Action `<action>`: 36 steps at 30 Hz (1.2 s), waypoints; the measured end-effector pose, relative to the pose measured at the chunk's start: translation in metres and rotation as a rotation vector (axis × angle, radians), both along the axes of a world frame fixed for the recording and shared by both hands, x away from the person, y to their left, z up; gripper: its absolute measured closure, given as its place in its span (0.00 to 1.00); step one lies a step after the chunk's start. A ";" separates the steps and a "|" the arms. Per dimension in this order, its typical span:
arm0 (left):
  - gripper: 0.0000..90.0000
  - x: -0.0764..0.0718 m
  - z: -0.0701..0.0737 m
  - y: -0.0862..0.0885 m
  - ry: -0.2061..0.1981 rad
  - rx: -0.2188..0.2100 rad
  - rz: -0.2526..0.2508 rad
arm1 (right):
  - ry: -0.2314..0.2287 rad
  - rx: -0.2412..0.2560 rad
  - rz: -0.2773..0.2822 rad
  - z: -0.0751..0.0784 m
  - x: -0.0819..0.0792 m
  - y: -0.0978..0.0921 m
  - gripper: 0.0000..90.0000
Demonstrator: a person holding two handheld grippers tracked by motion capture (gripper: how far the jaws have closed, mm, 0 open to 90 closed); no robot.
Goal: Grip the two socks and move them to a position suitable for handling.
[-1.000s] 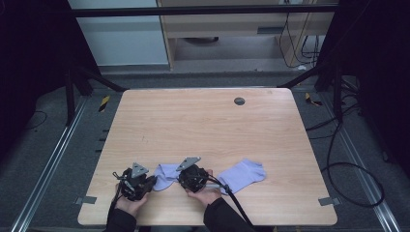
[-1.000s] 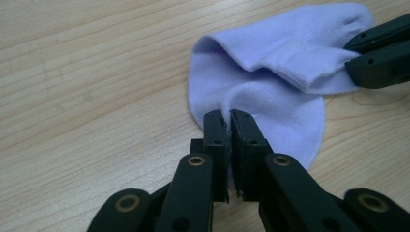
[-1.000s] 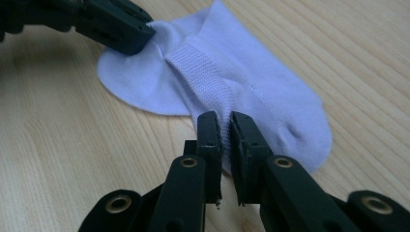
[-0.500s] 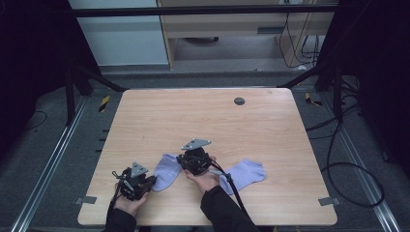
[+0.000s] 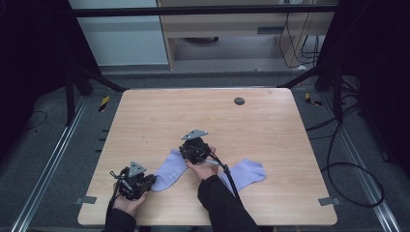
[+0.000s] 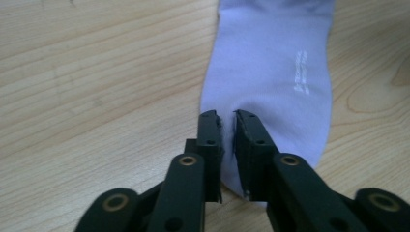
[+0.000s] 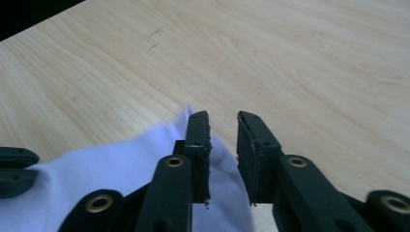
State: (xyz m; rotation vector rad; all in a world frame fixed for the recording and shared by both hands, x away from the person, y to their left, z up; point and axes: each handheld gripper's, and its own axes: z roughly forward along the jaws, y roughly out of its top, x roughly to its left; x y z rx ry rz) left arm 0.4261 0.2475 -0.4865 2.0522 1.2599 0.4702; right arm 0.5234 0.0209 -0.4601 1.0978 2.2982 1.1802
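Observation:
A lavender sock (image 5: pixel 168 169) lies stretched out on the wooden table (image 5: pixel 270 130) between my two grippers. At its near-left end my left gripper (image 5: pixel 149 182) is shut on it. In the left gripper view the jaws of that gripper (image 6: pixel 228 121) pinch the fabric, and the sock (image 6: pixel 270 58) runs away up the frame. My right gripper (image 5: pixel 185 153) is shut on the far end. The right gripper view has the jaws of this gripper (image 7: pixel 223 123) astride the sock's edge (image 7: pixel 121 169), fabric between them. A second lavender sock (image 5: pixel 246 173) lies flat to the right of my right forearm.
A small dark round grommet (image 5: pixel 239 101) sits near the table's far edge. The right gripper's black cable (image 5: pixel 229 176) trails back over the second sock. Bare wood spreads across the far half and the right side. Dark floor, rails and cables surround the table.
My right gripper has moved away from me up the table with the sock's end, drawing the sock out longer. The left gripper has stayed in place on the other end.

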 end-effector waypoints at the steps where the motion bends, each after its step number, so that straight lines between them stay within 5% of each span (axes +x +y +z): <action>1: 0.85 0.000 0.001 0.001 -0.006 -0.011 0.011 | -0.011 -0.001 -0.004 0.002 0.001 -0.002 0.81; 7: 0.76 -0.004 0.004 0.007 -0.005 -0.037 0.050 | -0.008 -0.008 -0.009 0.005 0.002 -0.012 0.77; 13: 0.75 -0.003 -0.001 0.002 0.033 -0.022 0.055 | 0.050 -0.042 -0.005 -0.012 0.004 -0.015 0.77; 22: 0.87 -0.001 -0.005 -0.002 0.062 -0.002 0.052 | 0.084 -0.112 -0.001 -0.035 0.006 -0.010 0.81; 28: 0.96 0.000 -0.004 -0.005 0.067 0.009 0.040 | 0.081 -0.131 -0.011 -0.036 0.005 -0.011 0.94; 36: 0.96 0.001 0.002 0.001 0.042 -0.008 0.045 | 0.101 -0.095 0.011 -0.033 0.003 -0.016 0.99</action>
